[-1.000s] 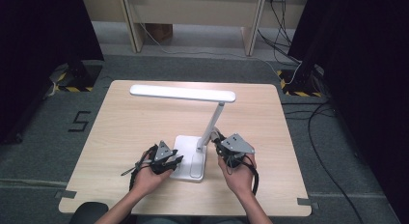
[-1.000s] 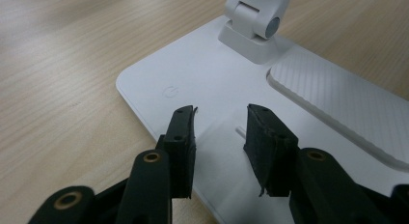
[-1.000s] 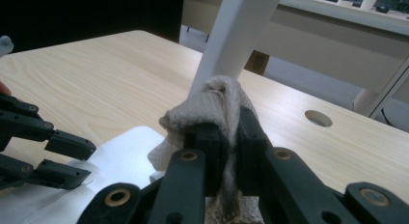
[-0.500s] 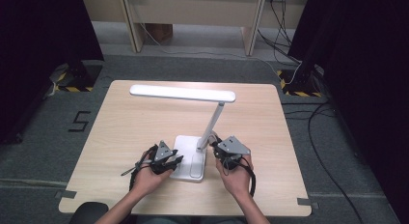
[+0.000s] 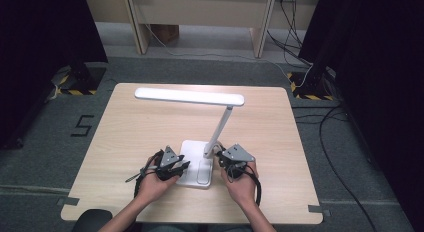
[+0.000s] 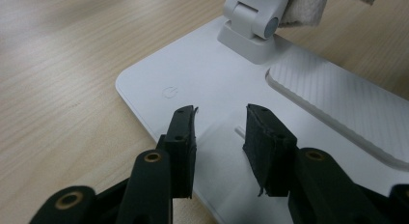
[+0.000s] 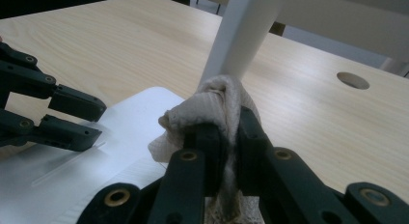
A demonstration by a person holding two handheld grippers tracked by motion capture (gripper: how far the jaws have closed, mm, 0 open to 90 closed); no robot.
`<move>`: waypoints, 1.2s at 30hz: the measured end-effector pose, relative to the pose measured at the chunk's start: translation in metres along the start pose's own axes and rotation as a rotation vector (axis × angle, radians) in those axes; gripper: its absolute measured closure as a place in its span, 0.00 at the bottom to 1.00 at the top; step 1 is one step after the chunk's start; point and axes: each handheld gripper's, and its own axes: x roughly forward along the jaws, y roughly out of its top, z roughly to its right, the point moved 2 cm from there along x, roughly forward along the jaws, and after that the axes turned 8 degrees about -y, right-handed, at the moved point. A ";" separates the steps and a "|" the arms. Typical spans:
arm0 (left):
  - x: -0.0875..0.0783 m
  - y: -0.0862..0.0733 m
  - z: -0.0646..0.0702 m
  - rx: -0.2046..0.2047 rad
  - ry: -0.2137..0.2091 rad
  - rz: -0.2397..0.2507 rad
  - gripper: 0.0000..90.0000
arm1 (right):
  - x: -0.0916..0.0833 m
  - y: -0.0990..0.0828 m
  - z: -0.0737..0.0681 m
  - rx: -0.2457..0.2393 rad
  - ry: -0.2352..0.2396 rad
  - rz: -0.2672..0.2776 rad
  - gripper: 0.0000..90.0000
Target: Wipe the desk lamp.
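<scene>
White cloth is pinched in the right claw, bunched at its tips against the lamp's arm. The left claw gapes empty over the lamp base.

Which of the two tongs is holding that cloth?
The right tongs, shut on the beige cloth against the lamp's arm. The left tongs stand open over the lamp base.

One desk lamp, one cloth, two claws, one table.
</scene>
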 end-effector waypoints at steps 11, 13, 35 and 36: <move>0.000 0.000 0.001 0.002 0.000 0.004 0.71 | 0.008 -0.008 -0.001 0.010 0.021 -0.015 0.93; 0.000 -0.001 0.000 0.003 -0.001 0.004 0.71 | 0.009 -0.010 -0.002 0.016 0.028 -0.023 0.93; 0.000 -0.001 -0.001 -0.007 -0.012 0.005 0.71 | 0.001 -0.011 0.032 -0.009 -0.038 -0.075 0.93; 0.000 -0.001 -0.001 -0.009 -0.012 0.006 0.71 | 0.004 -0.011 0.031 -0.014 -0.034 -0.081 0.93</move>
